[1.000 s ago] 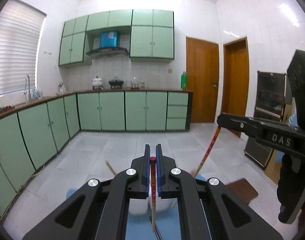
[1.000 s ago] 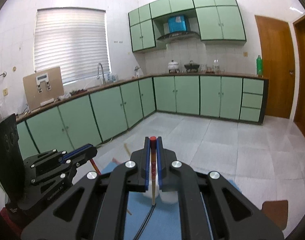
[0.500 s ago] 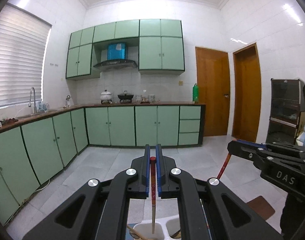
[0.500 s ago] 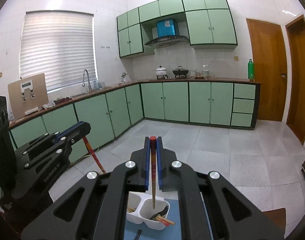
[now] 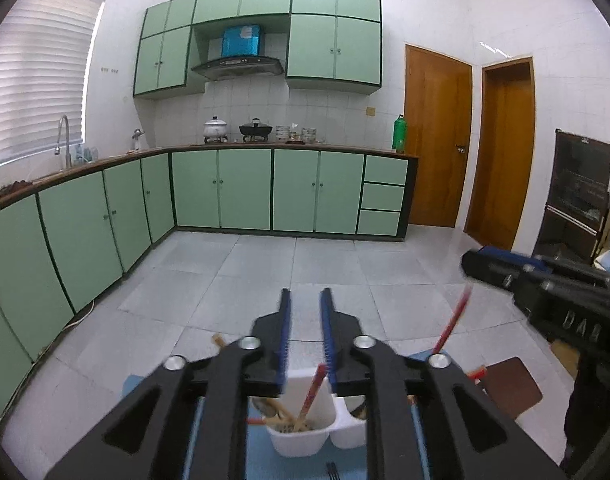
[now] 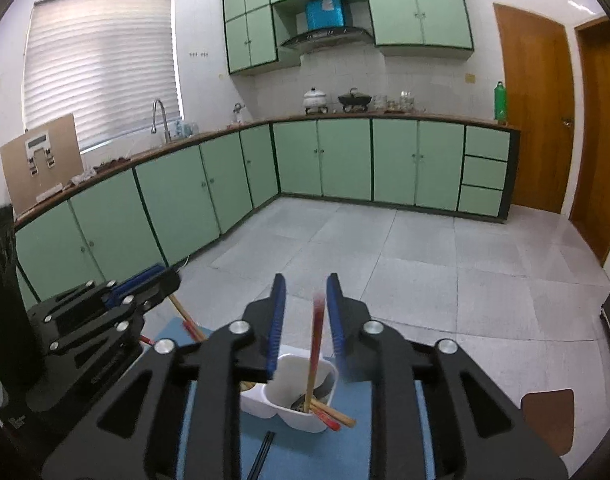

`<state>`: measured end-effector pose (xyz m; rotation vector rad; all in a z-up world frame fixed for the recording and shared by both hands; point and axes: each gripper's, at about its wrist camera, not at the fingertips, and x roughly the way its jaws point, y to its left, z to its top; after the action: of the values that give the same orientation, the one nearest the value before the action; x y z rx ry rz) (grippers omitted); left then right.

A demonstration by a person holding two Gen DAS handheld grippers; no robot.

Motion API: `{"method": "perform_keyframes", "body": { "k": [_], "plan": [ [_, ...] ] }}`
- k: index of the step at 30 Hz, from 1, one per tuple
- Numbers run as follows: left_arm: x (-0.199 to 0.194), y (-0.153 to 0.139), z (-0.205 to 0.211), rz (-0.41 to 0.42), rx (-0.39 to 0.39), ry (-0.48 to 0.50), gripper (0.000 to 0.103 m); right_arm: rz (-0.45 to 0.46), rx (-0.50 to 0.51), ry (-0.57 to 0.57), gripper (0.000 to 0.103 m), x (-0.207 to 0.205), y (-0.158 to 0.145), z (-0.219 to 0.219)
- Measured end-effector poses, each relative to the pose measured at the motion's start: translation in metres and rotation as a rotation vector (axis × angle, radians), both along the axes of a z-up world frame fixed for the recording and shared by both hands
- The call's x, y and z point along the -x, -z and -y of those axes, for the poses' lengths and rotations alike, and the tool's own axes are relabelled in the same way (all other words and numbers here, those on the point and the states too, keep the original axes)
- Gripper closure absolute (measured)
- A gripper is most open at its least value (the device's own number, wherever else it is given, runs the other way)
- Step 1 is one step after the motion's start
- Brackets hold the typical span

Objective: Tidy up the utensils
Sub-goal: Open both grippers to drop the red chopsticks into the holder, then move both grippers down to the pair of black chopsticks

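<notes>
A white two-compartment utensil holder point(image 5: 305, 436) point(image 6: 297, 408) stands on a blue mat, just below both grippers. My left gripper point(image 5: 306, 300) is open above it; a red-topped chopstick point(image 5: 311, 396) leans in the left compartment among other utensils. My right gripper point(image 6: 303, 286) is open; a red-topped chopstick point(image 6: 316, 344) stands between its fingers with its tip in the right compartment, beside more chopsticks point(image 6: 329, 414). Each gripper shows in the other's view: the right one point(image 5: 545, 284), the left one point(image 6: 105, 308).
The blue mat point(image 6: 345, 440) lies on a table with a brown coaster point(image 5: 509, 386) at the right. A dark utensil point(image 6: 261, 456) lies on the mat in front of the holder. Green cabinets and tiled floor lie beyond.
Both grippers have opened and let go of their chopsticks, which now stand in the holder. Both views have tilted down toward the holder.
</notes>
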<state>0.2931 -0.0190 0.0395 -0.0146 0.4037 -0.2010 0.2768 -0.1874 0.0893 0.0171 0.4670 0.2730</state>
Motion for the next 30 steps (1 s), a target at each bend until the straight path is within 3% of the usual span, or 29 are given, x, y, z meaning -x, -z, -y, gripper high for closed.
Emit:
{"method": "perform_keyframes", "body": {
  "k": [5, 8, 11, 16, 24, 30],
  "plan": [
    [0.027, -0.009, -0.010, 0.012, 0.010, -0.011, 0.058, 0.075, 0.028, 0.037, 0.053, 0.034, -0.011, 0.013],
    [0.054, -0.007, -0.017, 0.023, 0.008, -0.009, 0.051, 0.112, 0.040, 0.056, 0.039, 0.063, -0.006, 0.020],
    [0.075, 0.002, -0.020, 0.018, 0.001, -0.008, 0.045, 0.120, 0.034, 0.065, 0.030, 0.091, 0.007, 0.027],
    [0.111, 0.039, -0.023, -0.019, -0.010, -0.027, 0.038, 0.088, 0.000, 0.090, 0.016, 0.141, 0.054, 0.035],
    [0.148, 0.123, -0.026, -0.167, -0.007, -0.040, 0.038, -0.074, -0.041, 0.096, 0.014, 0.175, 0.136, 0.028],
    [0.165, 0.162, -0.025, -0.191, -0.015, -0.060, 0.038, -0.137, -0.047, 0.102, 0.014, 0.186, 0.173, 0.018]
  ]
}}
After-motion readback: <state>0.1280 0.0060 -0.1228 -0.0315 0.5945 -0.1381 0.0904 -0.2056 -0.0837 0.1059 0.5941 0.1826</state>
